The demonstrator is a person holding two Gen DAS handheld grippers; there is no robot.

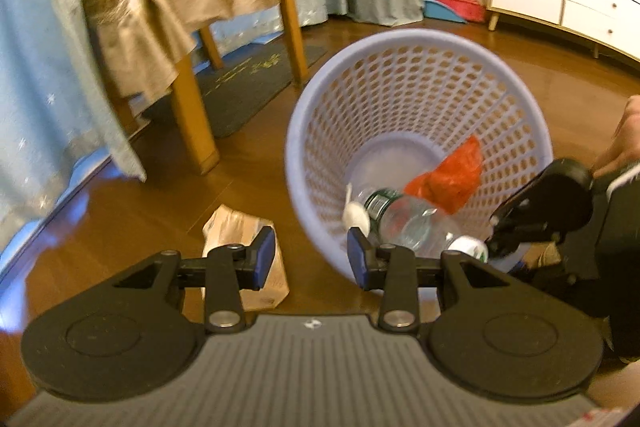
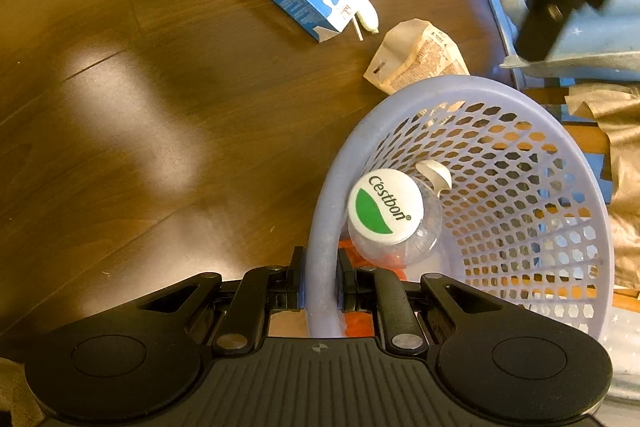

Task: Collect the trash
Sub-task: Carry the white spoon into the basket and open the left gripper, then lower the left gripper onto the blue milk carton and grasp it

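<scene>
Trash basket (image 2: 520, 187), perforated plastic, rim pinched by right claw (image 2: 319, 287); left claw (image 1: 311, 259) wide, seemingly empty.

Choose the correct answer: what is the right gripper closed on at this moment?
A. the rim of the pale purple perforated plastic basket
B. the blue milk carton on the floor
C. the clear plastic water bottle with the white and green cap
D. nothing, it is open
A: in the right wrist view the right gripper has its pads on either side of the rim of the pale purple perforated plastic basket, while the clear plastic water bottle lies inside.
</scene>
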